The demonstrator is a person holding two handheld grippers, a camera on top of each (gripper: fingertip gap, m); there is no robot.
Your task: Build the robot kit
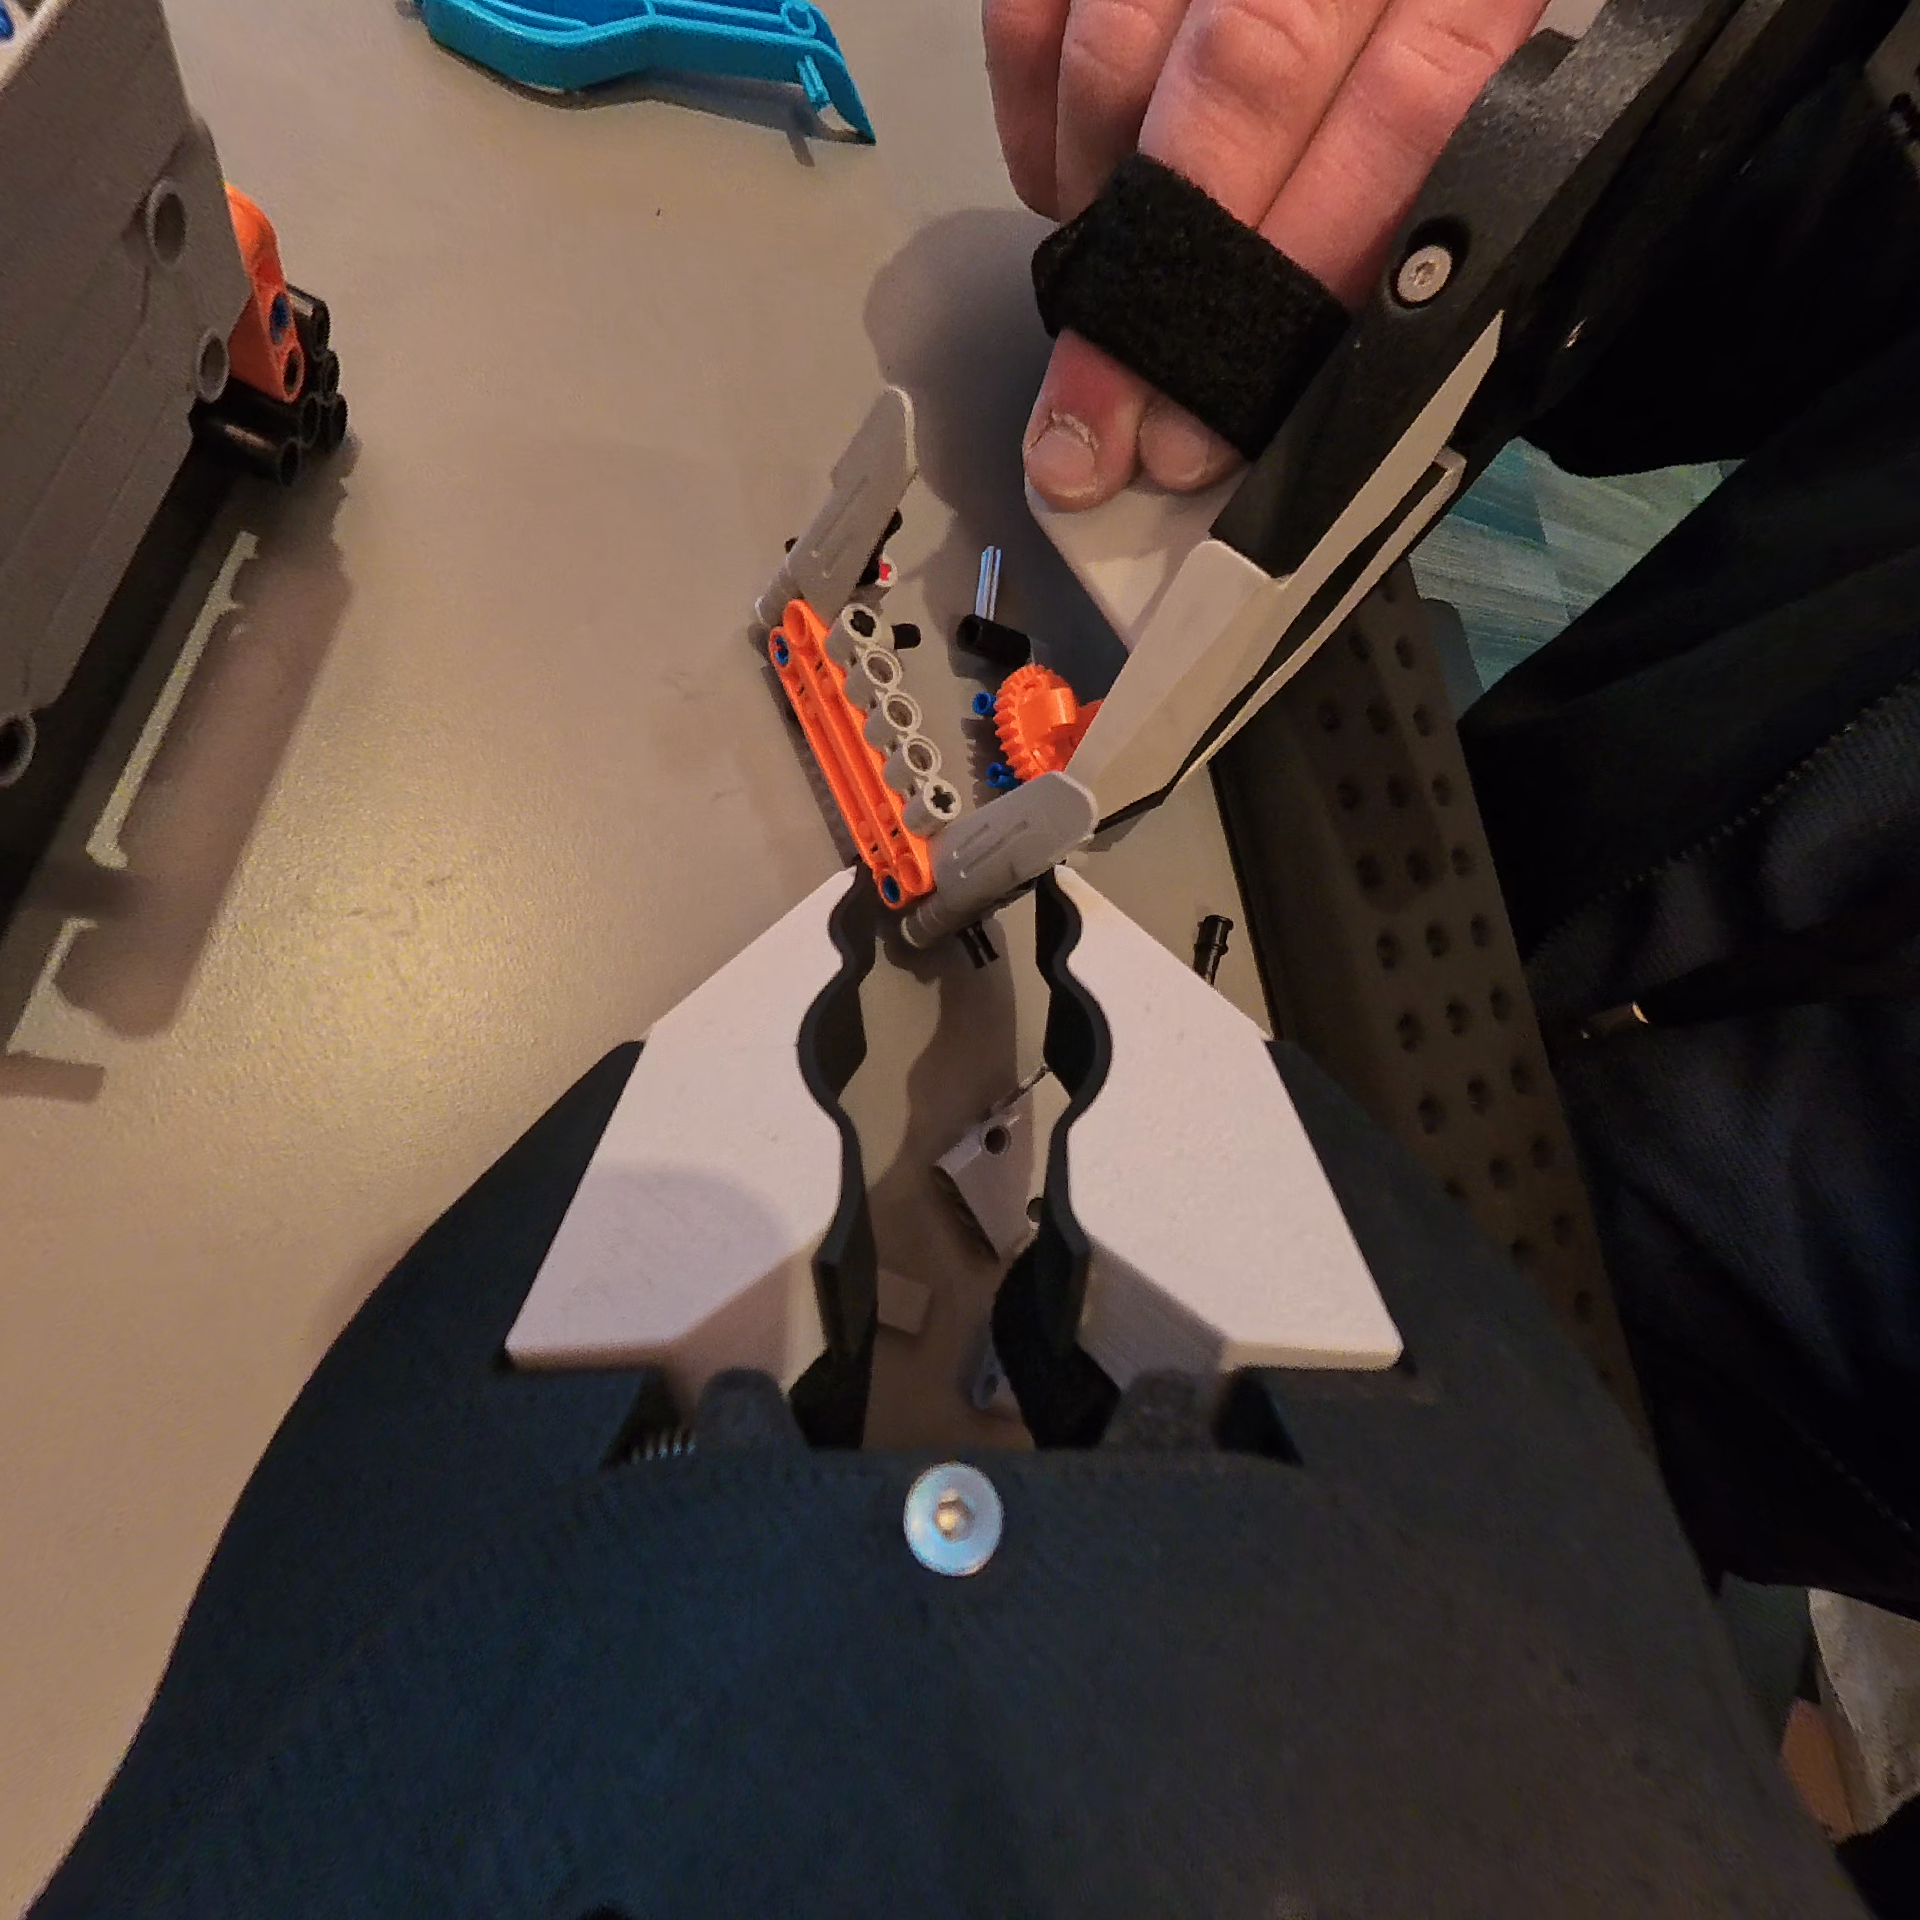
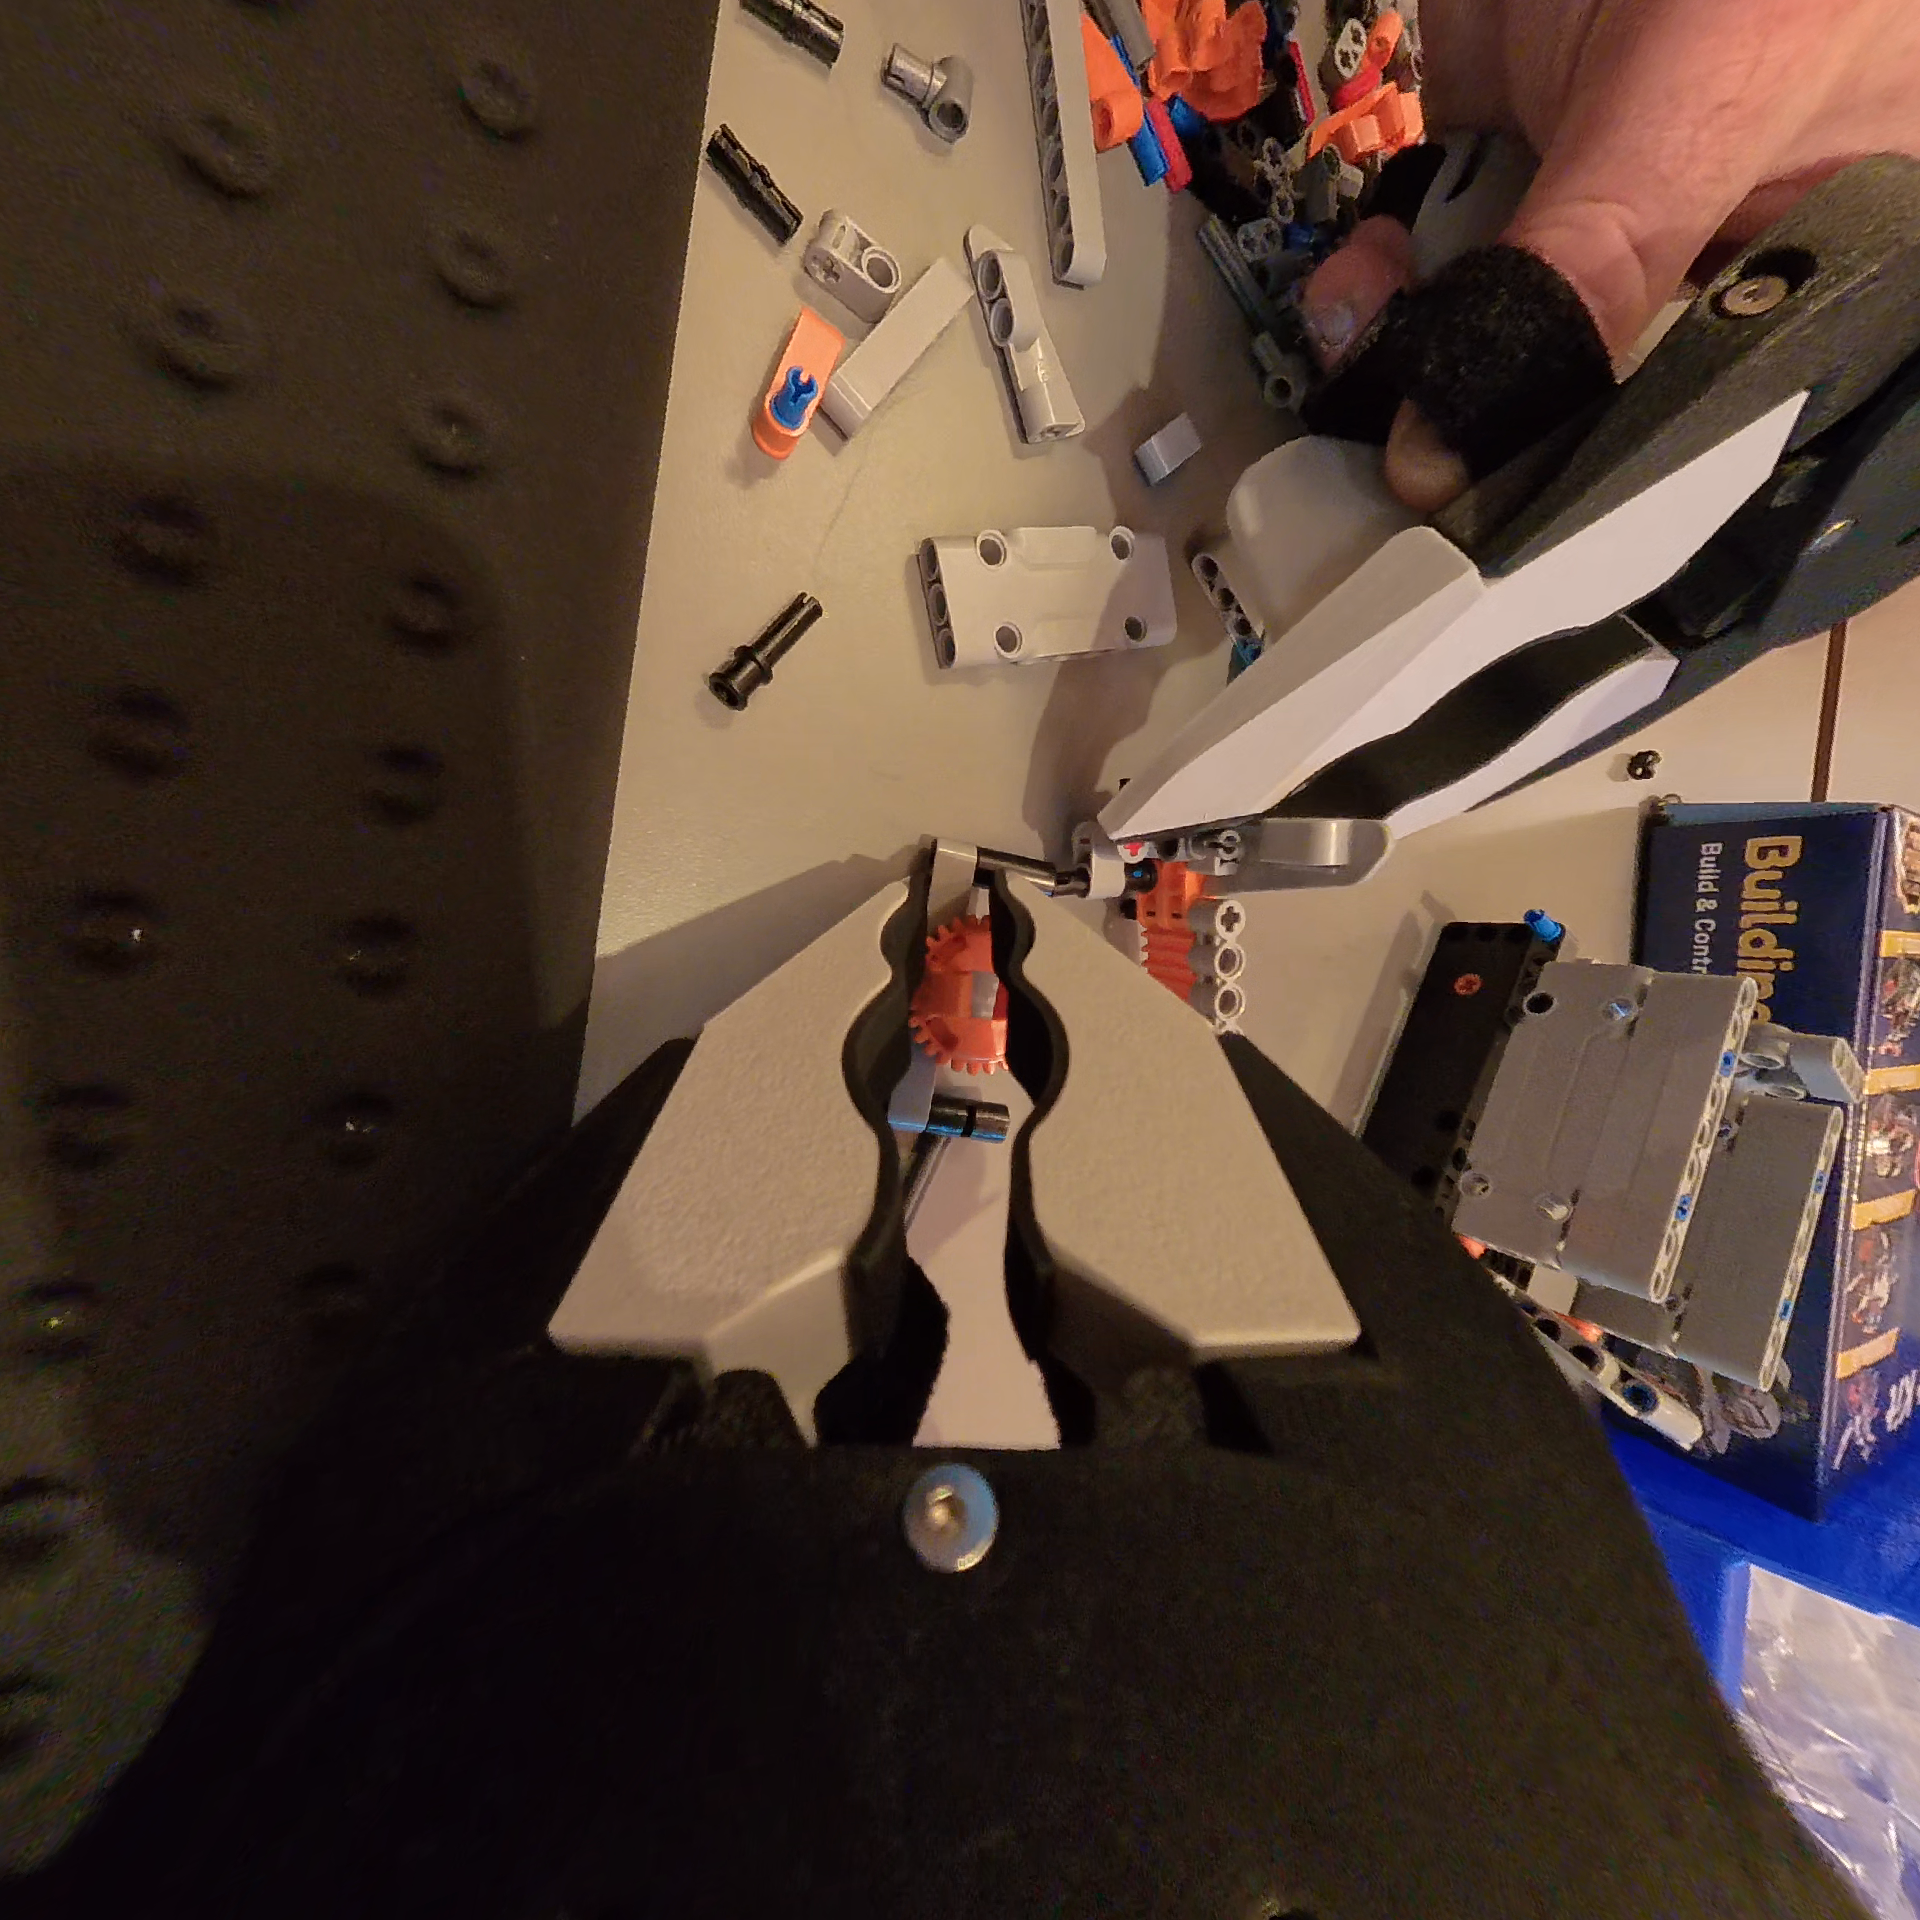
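- Working over a pale table (image 1: 468,727) under warm indoor light.
- Pinching an assembly (image 1: 862,748) of orange and grey beams with the left gripper (image 1: 945,899), tongs pressed onto its near end, just above the table.
- Gripping a gear unit (image 2: 951,1003), an orange gear in a grey arm, with the right gripper (image 2: 961,878), tongs closed narrowly around it.
- Bringing the two pieces end to end: pointing a black axle (image 2: 1023,868) from the gear unit's arm at the assembly's end, touching or nearly so; whether it is seated is not showing.
- Steadying each gripper with a bare hand (image 1: 1226,156), a black strap around the fingers.
- Leaving loose parts lying near: a grey panel (image 2: 1044,592), a black pin (image 2: 764,649), and a heap of mixed pieces (image 2: 1247,94) at the far edge.
- Keeping a larger grey block model (image 2: 1621,1143) well apart to one side, against a blue box (image 2: 1766,883).
- Leaving a turquoise part (image 1: 644,42) far off on the table.
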